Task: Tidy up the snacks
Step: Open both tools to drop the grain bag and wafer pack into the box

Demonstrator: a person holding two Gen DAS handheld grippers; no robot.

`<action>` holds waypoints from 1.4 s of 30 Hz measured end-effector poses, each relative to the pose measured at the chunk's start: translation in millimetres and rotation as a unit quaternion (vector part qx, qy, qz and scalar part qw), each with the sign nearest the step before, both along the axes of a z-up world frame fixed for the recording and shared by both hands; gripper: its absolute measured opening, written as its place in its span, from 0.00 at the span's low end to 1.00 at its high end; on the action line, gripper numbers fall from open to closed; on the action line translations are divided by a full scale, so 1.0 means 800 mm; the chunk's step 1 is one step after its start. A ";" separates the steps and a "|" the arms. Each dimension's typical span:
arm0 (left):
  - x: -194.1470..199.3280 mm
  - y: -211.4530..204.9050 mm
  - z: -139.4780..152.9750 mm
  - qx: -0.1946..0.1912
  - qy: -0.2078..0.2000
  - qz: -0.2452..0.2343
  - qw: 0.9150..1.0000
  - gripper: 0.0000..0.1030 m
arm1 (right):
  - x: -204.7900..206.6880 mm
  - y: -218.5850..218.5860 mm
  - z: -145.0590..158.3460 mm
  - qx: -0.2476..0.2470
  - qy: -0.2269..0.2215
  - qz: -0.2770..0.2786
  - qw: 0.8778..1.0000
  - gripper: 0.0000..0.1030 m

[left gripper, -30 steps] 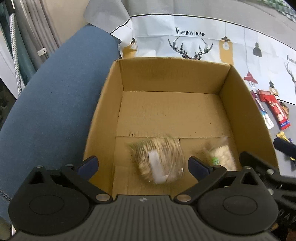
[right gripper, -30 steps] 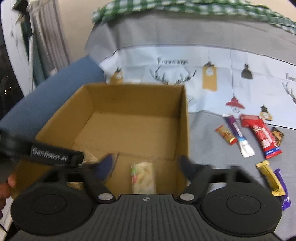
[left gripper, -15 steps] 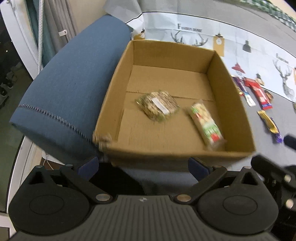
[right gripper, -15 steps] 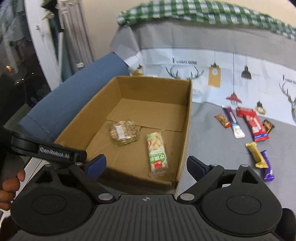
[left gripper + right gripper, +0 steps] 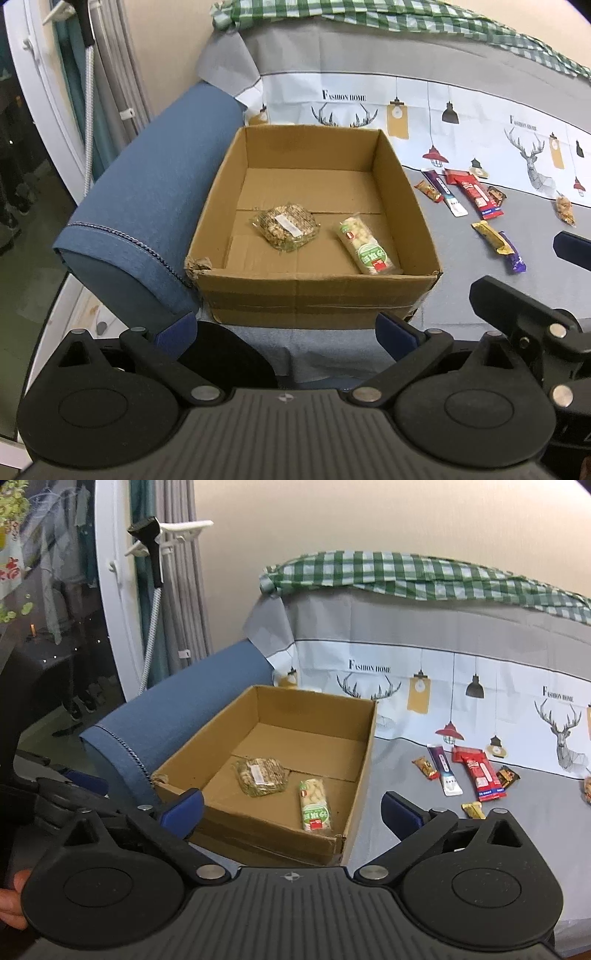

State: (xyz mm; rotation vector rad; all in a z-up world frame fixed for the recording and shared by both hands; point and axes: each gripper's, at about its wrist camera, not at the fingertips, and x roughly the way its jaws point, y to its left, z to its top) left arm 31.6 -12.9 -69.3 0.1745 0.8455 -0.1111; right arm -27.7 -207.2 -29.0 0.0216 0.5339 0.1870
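An open cardboard box (image 5: 321, 295) (image 5: 266, 834) stands on a grey sofa cover. On its floor lie a round clear pack of brown snack (image 5: 286, 226) (image 5: 260, 775) and a long pack with a green label (image 5: 365, 247) (image 5: 314, 805). My left gripper (image 5: 286, 332) hangs open in front of the box's near wall, nothing between its fingers. My right gripper (image 5: 291, 808) is also back from the box and above it. Its jaws are opening, wide apart and empty. Several wrapped bars, among them a red pack (image 5: 476, 192) (image 5: 480, 775), lie loose on the cover to the right of the box.
A blue sofa arm (image 5: 147, 206) (image 5: 177, 709) runs along the box's left side. Behind it hang curtains (image 5: 184, 590) and a white frame. A deer-print cloth (image 5: 480, 118) and a green check cloth (image 5: 406, 572) cover the backrest. A hand (image 5: 11, 897) shows at the lower left.
Both grippers have drawn back and risen away from the box, leaving the two packs on its floor. The right jaws have spread wider.
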 end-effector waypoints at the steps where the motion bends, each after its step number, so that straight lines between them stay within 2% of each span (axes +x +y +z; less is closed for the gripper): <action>1: -0.003 0.000 0.002 -0.001 -0.003 0.000 1.000 1.00 | -0.006 -0.001 0.002 0.002 -0.004 0.000 1.000 0.99; 8: -0.020 0.002 0.016 0.000 -0.022 0.005 1.000 1.00 | -0.026 -0.004 0.012 0.008 -0.025 0.000 1.000 0.99; 17: -0.027 0.001 0.020 0.003 -0.027 0.004 1.000 1.00 | -0.038 -0.004 0.017 0.011 -0.038 0.000 0.999 0.99; 33: -0.013 -0.005 0.009 0.014 -0.010 0.002 1.000 1.00 | -0.028 -0.007 0.009 0.022 -0.020 -0.002 1.000 0.99; 42: 0.004 -0.022 -0.002 0.026 0.013 -0.009 1.000 1.00 | -0.016 -0.019 -0.003 0.036 -0.007 -0.010 0.999 0.99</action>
